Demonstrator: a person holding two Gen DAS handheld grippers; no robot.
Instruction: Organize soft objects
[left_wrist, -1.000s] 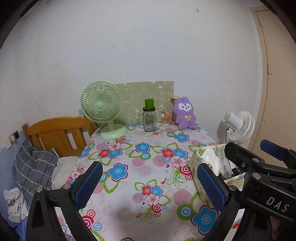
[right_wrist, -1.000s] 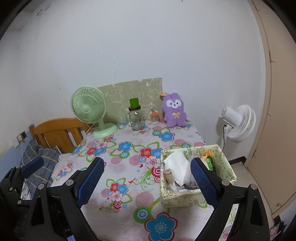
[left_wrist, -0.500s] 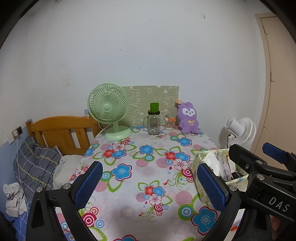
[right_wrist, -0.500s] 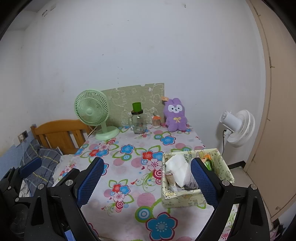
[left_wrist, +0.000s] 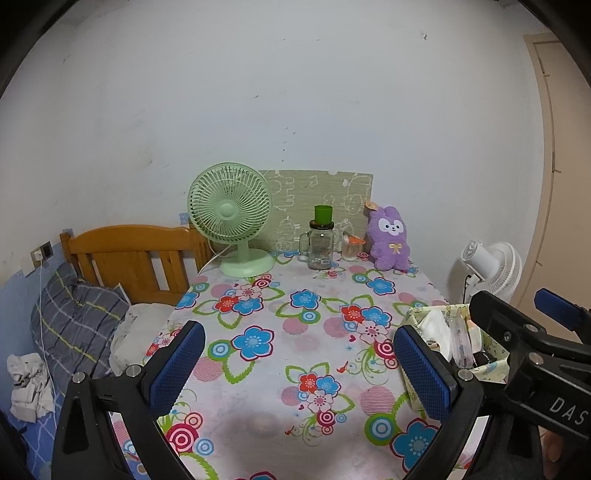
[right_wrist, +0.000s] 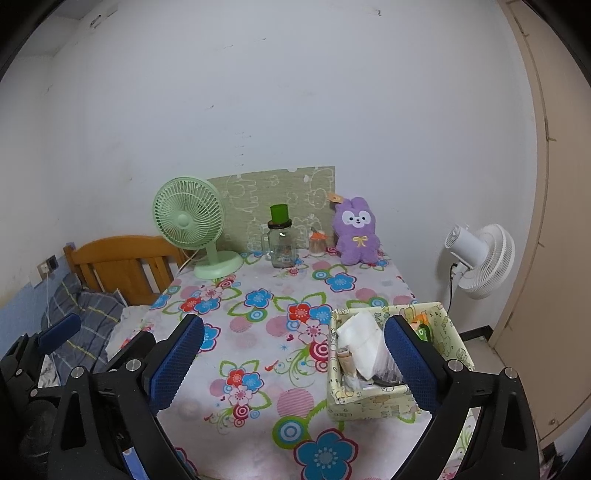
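left gripper (left_wrist: 299, 363): jaws spread wide, holding nothing | right gripper (right_wrist: 295, 360): jaws spread wide, holding nothing

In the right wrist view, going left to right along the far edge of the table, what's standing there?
Green desk fan → glass jar with green cup on top → small orange-lidded jar → purple plush bunny.

Even soft indoor light | sharp focus | fisheye bending, dark corners

Fuzzy plush rabbit (left_wrist: 389, 236), clear glass jar (left_wrist: 320, 243), seemingly glossy floral tablecloth (left_wrist: 280, 332).
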